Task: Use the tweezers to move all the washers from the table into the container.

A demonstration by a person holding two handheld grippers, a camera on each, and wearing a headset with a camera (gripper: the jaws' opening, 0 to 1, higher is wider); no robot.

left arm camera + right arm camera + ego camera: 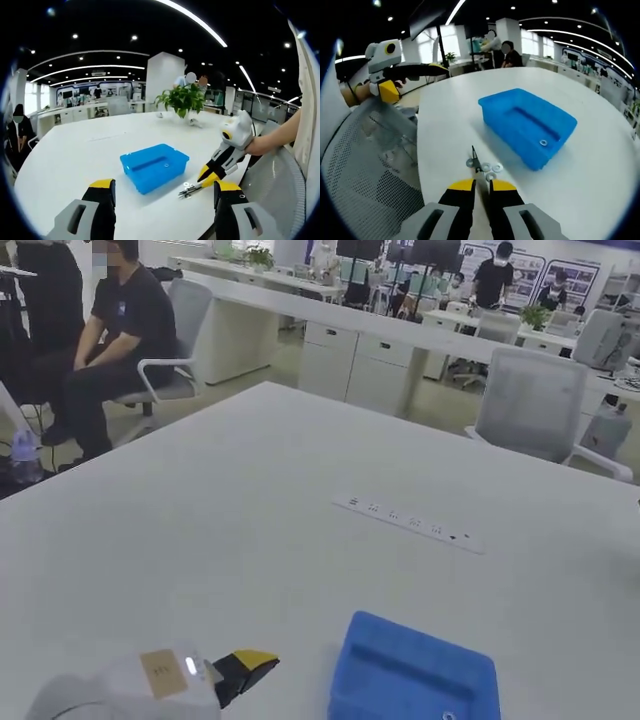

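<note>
Just ahead of right tool (481,184), washers (485,166) at tweezers (475,158) tip

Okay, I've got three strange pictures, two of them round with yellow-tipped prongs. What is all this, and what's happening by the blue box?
A person holds a tool with a two-fingered claw in each hand. The rectangular picture comes from a camera on their head; each round one from a camera riding on one claw. On the white table sit a blue box, a power strip and a few loose washers. One washer already lies in the box. The right claw is shut on thin tweezers, whose tips are at the loose washers. The left claw is open and holds nothing.
</note>
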